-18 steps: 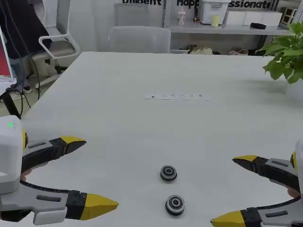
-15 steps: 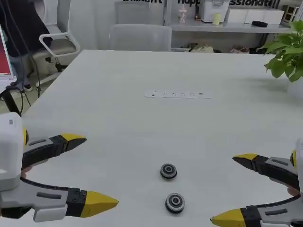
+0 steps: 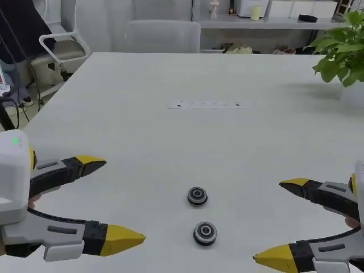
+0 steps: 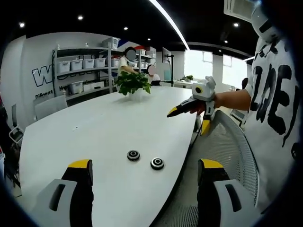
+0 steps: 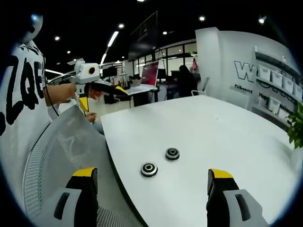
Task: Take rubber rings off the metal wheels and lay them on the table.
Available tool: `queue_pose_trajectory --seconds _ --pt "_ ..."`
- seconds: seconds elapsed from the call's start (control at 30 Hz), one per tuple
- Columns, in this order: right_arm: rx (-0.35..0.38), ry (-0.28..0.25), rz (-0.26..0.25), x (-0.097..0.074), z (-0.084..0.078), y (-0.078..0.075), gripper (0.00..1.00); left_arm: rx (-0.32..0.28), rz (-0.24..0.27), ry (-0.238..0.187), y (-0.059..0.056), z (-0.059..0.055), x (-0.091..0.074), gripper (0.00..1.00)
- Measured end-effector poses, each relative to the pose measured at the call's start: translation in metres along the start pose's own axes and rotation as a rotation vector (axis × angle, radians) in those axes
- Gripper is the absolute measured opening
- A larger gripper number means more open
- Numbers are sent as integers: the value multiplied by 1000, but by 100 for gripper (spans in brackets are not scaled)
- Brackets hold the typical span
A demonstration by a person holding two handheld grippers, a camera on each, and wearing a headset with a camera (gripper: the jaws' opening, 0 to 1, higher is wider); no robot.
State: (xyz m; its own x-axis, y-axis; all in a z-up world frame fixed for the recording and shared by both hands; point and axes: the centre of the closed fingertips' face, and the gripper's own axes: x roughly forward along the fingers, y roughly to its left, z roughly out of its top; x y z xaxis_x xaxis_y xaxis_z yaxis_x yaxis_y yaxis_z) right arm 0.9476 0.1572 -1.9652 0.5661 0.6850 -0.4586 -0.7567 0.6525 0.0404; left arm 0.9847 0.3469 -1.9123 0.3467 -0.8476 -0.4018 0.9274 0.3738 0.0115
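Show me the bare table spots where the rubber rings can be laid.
Widest: the bare table between the far wheel and the socket strip. Also free: beyond the strip, left of the plant. Crowded: around the near wheel, flanked by the left hand-held gripper and right hand-held gripper.

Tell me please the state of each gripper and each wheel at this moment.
left gripper: open, holding nothing.
right gripper: open, holding nothing.
far wheel: lying flat on the table, dark ring on it.
near wheel: lying flat, its ring also on, apart from the far wheel.
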Motion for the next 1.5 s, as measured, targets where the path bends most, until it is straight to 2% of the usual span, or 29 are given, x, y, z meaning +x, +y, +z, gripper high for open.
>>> queue_pose_trajectory --seconds 0.2,0.5,0.73,1.07,1.23,1.5 --pt "-8 15 5 -1 -5 3 96 -3 3 -11 -1 2 1 90" --pt "-13 10 8 0 -4 1 96 -9 2 -7 -3 -2 2 90" --pt "-20 8 16 1 -4 3 95 -30 -14 -20 -5 1 2 91" --pt "-33 17 28 0 -7 7 90 -19 -36 -14 -5 0 10 90" --pt "-38 17 36 2 -6 8 87 -20 -42 -9 -4 -1 11 90" --pt "-31 1 65 9 -3 7 76 -13 -51 3 -2 -3 15 90"
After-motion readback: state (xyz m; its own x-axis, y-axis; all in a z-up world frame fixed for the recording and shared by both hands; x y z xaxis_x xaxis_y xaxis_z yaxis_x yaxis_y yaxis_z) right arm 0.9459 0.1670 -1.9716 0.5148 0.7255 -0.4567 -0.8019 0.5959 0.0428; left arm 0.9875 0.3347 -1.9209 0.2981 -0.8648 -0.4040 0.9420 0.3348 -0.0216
